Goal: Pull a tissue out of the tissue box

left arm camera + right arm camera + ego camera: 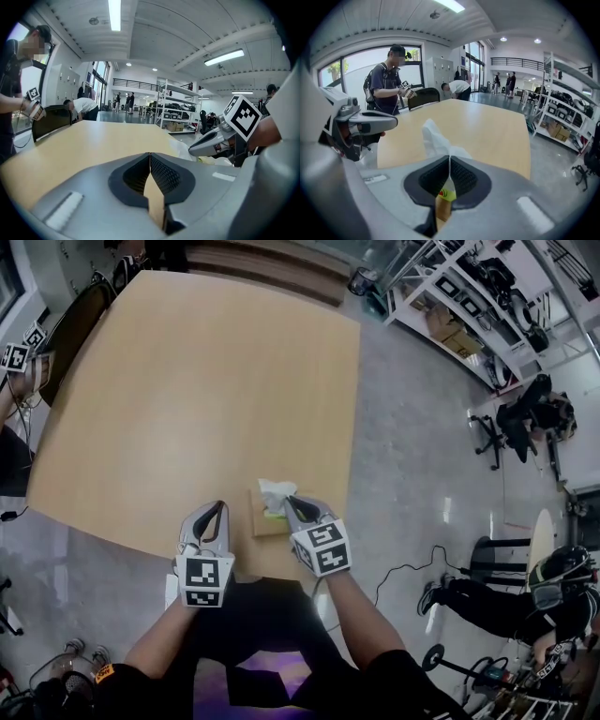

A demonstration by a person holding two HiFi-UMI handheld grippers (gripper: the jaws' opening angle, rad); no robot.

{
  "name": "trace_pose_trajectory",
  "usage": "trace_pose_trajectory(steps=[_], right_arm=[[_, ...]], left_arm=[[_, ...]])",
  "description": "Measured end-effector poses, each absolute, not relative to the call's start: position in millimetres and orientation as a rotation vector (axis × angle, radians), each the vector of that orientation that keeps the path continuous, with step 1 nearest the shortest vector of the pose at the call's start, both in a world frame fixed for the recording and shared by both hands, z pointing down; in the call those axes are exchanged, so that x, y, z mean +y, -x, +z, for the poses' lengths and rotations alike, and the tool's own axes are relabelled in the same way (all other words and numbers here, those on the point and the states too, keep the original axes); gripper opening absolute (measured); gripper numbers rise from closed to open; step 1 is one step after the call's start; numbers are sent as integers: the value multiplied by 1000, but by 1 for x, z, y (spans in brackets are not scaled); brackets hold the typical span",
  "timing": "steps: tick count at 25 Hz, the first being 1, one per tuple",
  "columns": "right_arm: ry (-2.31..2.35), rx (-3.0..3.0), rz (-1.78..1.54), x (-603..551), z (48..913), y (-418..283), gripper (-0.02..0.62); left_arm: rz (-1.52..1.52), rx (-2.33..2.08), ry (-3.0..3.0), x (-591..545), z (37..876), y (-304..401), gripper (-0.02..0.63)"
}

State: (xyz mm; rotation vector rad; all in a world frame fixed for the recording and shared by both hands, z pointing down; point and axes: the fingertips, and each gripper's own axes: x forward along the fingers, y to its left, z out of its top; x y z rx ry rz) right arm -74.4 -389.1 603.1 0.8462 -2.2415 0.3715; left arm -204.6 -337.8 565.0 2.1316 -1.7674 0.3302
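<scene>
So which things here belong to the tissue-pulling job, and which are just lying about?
In the job:
- tissue, pinched in the shut right tool
- tissue box beneath it
- table bearing the box

Lying about:
- left tool, shut and empty, beside the box
- shelving
- office chair

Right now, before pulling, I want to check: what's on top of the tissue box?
A white tissue sticks up from the tissue box, pinched by the right gripper. The slot itself is covered.
</scene>
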Motion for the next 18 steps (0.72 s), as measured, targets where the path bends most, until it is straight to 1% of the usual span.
trace_pose_trajectory(steps=[18], right_arm=[[-1075,-2468,275,-388,505,56,2]], left_arm=[[262,-1816,-2183,-326,538,176,18]])
